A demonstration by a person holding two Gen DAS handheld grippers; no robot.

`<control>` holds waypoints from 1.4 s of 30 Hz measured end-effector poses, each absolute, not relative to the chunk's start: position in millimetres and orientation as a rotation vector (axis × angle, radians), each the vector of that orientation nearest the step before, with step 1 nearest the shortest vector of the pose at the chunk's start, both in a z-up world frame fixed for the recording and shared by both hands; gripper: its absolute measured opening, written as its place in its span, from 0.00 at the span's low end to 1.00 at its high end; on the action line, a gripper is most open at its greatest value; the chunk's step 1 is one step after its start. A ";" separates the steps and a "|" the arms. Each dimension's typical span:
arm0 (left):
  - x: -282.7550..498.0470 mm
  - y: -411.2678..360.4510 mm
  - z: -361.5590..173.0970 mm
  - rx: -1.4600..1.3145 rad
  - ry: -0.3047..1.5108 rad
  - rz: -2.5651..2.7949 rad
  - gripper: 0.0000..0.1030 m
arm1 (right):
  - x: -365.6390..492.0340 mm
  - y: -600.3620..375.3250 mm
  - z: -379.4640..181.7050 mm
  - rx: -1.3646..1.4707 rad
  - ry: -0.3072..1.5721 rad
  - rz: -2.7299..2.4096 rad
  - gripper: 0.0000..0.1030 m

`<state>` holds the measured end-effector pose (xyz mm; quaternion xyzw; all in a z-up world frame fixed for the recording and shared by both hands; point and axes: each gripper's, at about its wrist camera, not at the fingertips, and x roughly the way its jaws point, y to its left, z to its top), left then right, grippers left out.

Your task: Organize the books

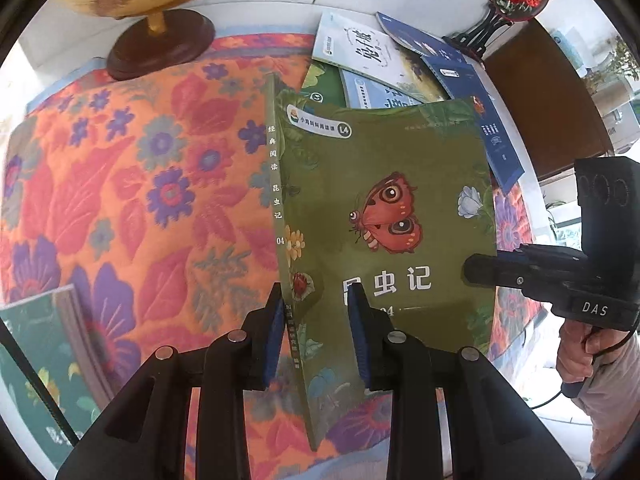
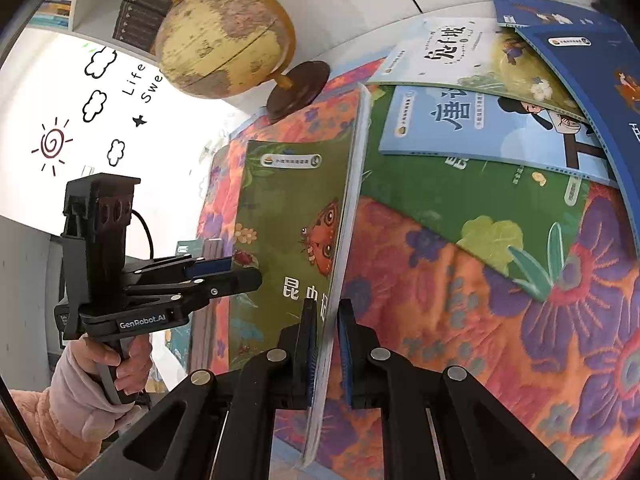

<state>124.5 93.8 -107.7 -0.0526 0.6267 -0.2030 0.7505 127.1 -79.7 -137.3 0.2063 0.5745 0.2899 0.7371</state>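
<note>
The green butterfly book [image 1: 384, 200] is a thin paperback: light, floppy, glossy cover, so I'd guess it bends and slides if pinched at one corner only. It's lifted clear of the flowery cloth [image 1: 132, 184] on the table, held on edge. The left claw [image 1: 316, 336] is clamped on its lower end at the spine, and the right claw [image 2: 327, 344] is clenched on the open page edge (two grips, less sag). Beyond the right claw's tips, the other books [image 2: 492, 120] lie fanned in a loose pile, with the globe [image 2: 224, 40] further back.
</note>
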 end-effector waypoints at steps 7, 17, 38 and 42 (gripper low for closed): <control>101.7 103.8 -86.6 -0.077 1.319 -0.418 0.27 | 108.1 -60.3 -121.1 0.465 1.248 0.633 0.10; 66.2 133.2 -48.3 -0.051 1.232 -0.393 0.27 | 79.9 -27.7 -87.5 0.427 1.206 0.647 0.10; 25.8 256.7 -34.1 -0.126 1.199 -0.288 0.27 | 61.3 99.1 -67.6 0.334 1.225 0.742 0.11; 20.6 285.4 -38.0 -0.150 1.202 -0.260 0.27 | 62.6 125.3 -70.2 0.317 1.236 0.768 0.11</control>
